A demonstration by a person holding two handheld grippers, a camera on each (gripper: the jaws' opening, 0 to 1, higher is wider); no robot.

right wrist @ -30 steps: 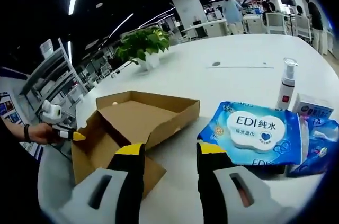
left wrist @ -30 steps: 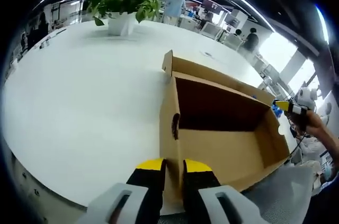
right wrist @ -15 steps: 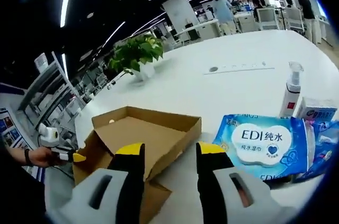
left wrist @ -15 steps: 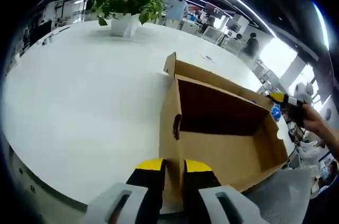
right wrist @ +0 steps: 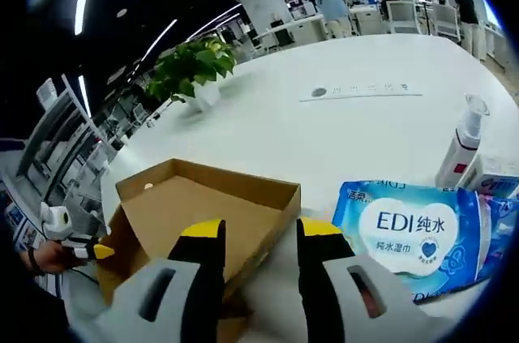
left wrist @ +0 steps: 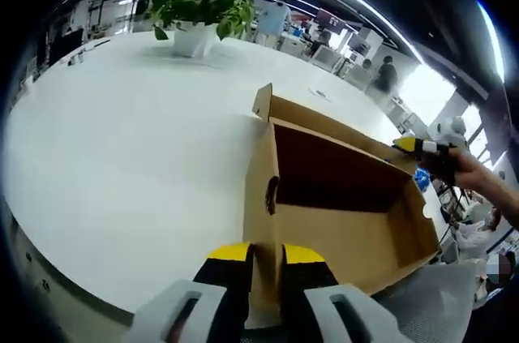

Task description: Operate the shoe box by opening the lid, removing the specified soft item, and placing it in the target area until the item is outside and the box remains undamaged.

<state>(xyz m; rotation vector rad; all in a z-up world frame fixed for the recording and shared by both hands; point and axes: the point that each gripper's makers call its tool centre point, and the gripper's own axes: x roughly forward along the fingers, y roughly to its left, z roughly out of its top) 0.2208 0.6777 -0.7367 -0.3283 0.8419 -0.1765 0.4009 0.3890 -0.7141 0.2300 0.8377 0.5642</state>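
Observation:
The brown cardboard shoe box stands open on the white table, its inside showing bare cardboard. My left gripper is shut on the box's near end wall, which runs up between the jaws. In the right gripper view the same box lies ahead and to the left, with my left gripper at its far-left end, held by a hand. My right gripper is open, hovering above the box's near corner with nothing in it. A blue pack of wet wipes lies to the right of the box. The right gripper also shows over the box's far wall.
A potted plant stands at the far side of the white table. To the right of the wipes are a pump bottle and a small carton. A paper strip lies farther back. People sit at desks behind.
My right gripper has risen and come in over the box; in the left gripper view it slid left along the far wall. The left gripper keeps its hold on the box wall.

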